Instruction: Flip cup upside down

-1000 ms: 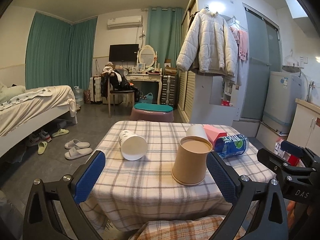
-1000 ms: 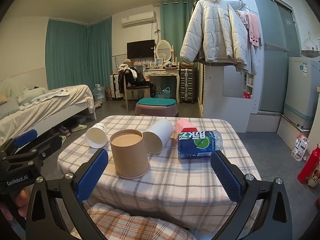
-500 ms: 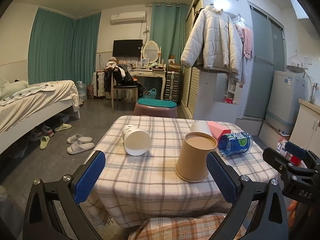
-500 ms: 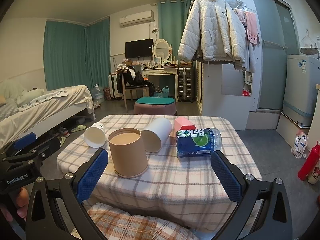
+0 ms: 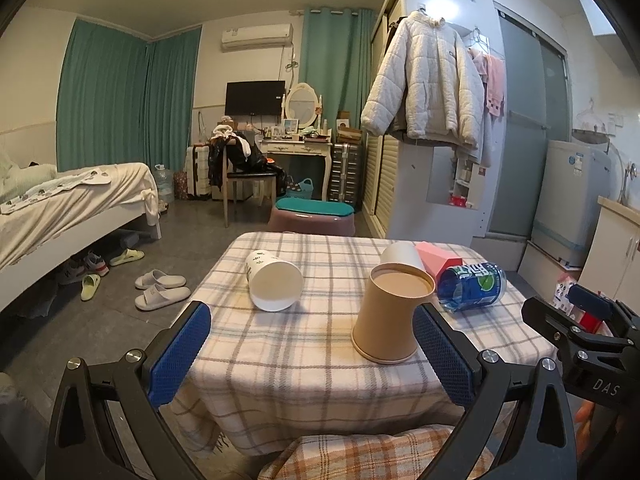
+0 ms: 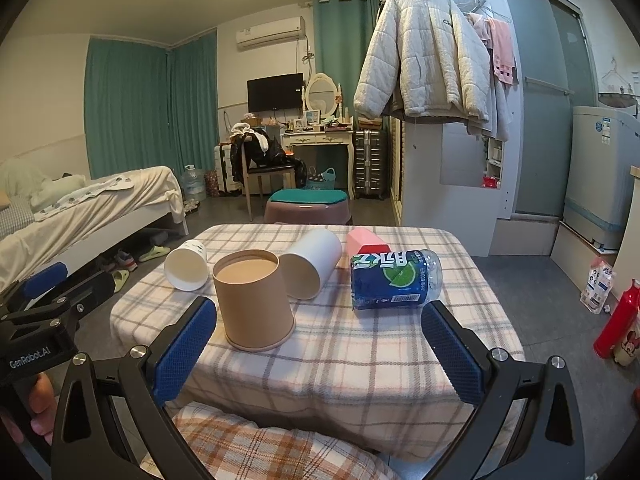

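Observation:
A brown paper cup (image 5: 390, 314) (image 6: 252, 300) stands upside down, wide rim on the checked tablecloth (image 5: 304, 344) (image 6: 360, 344). A white cup (image 5: 274, 278) (image 6: 187, 266) lies on its side at the left. A second white cup (image 6: 310, 262) (image 5: 400, 256) lies on its side behind the brown one. My left gripper (image 5: 316, 354) is open and empty in front of the table's near edge. My right gripper (image 6: 320, 354) is open and empty, also at the near edge. Each gripper shows in the other's view.
A blue-labelled plastic bottle (image 6: 394, 280) (image 5: 472, 286) lies on its side at the right, with a pink box (image 6: 366, 242) behind it. A checked cloth (image 5: 360, 456) lies below the grippers. A bed (image 5: 60, 208) stands left, a stool (image 5: 312, 216) beyond the table.
Both grippers have drawn back a little from the table and tilted up slightly. The cups and bottle have not moved.

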A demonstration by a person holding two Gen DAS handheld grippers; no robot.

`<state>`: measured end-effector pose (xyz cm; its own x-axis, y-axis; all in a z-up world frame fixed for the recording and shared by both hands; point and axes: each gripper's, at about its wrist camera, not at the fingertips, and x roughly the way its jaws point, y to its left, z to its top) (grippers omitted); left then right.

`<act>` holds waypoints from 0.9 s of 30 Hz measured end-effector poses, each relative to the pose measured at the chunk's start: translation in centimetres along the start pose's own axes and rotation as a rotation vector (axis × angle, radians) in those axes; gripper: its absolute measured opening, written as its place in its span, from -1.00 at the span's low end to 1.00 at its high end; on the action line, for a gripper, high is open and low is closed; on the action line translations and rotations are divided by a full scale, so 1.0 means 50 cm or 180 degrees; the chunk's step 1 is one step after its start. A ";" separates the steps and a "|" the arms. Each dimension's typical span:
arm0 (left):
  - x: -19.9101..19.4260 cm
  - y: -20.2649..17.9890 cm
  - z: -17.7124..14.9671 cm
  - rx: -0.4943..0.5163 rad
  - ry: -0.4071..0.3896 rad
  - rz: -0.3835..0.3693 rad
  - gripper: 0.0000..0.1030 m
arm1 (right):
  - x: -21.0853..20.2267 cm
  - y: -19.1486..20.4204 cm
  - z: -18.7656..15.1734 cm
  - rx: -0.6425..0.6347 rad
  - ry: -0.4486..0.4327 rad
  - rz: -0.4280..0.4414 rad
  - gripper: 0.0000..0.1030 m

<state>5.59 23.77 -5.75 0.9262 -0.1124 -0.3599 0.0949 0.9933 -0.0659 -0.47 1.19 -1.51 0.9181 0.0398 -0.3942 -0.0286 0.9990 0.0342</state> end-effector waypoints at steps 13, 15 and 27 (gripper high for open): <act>-0.003 -0.001 -0.002 0.0016 -0.0006 0.0010 1.00 | 0.008 0.003 -0.009 0.0006 0.0037 0.0004 1.00; -0.003 -0.001 -0.002 0.0014 -0.0006 0.0006 1.00 | 0.008 0.004 -0.008 0.0007 0.0035 0.0004 1.00; -0.004 -0.001 -0.003 0.0015 -0.0007 0.0006 1.00 | 0.009 0.004 -0.010 0.0006 0.0047 0.0008 1.00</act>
<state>5.37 23.73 -5.82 0.9272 -0.1104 -0.3579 0.0948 0.9936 -0.0610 -0.27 1.43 -2.15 0.9121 0.0426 -0.4078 -0.0302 0.9989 0.0369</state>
